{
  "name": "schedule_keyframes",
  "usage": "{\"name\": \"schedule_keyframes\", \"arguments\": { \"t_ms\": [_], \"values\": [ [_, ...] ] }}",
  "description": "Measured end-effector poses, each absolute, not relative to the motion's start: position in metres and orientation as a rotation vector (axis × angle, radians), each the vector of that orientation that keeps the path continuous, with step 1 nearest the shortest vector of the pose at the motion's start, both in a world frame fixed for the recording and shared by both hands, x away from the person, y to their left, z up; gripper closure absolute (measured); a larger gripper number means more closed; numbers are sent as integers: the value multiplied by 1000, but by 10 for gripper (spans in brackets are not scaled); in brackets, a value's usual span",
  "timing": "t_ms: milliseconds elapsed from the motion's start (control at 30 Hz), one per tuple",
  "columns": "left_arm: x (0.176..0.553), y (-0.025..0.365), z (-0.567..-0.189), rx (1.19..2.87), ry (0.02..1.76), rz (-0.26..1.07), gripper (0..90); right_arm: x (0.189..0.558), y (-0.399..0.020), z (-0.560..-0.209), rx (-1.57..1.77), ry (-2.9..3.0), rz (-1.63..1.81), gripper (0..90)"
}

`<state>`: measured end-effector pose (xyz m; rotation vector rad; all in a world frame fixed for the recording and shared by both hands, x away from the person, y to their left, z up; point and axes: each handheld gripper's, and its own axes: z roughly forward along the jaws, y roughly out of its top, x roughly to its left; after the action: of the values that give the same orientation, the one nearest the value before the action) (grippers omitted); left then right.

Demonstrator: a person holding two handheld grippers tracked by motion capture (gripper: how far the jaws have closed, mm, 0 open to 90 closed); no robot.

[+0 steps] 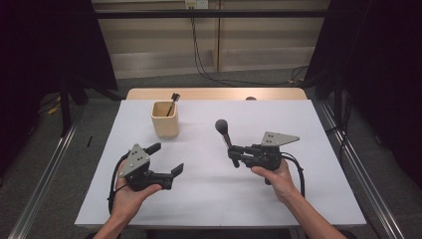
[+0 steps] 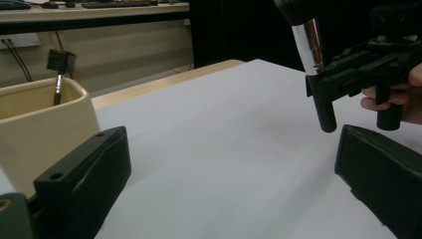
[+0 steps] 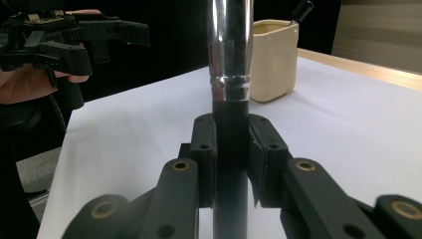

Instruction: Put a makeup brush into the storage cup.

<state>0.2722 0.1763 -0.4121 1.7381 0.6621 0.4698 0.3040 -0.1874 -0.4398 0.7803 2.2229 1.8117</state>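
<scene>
Brush (image 1: 225,131) stands roughly upright, head up, pinched by right gripper (image 1: 238,152); left gripper (image 1: 166,158) jaws spread.

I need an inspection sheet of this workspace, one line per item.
Surface: white tabletop, wooden edge at far side.
Job's things: cream square holder containing a small black-headed brush; large makeup brush with chrome ferrule held upright.
Clutter: nothing seen.
Grippers: left gripper open, empty; right gripper shut on the large brush's black handle.
Cables: black cable trailing from right gripper; wall cables behind table.
Surroundings: dark curtains, grey floor, metal rails.
</scene>
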Motion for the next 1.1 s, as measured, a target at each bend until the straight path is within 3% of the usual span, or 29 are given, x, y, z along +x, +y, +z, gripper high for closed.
{"name": "schedule_keyframes", "arguments": {
  "t_ms": [1100],
  "values": [
    [298,102,-403,1715,596,379,55,304,-170,-441,723,2261,1833,754]
  ]
}}
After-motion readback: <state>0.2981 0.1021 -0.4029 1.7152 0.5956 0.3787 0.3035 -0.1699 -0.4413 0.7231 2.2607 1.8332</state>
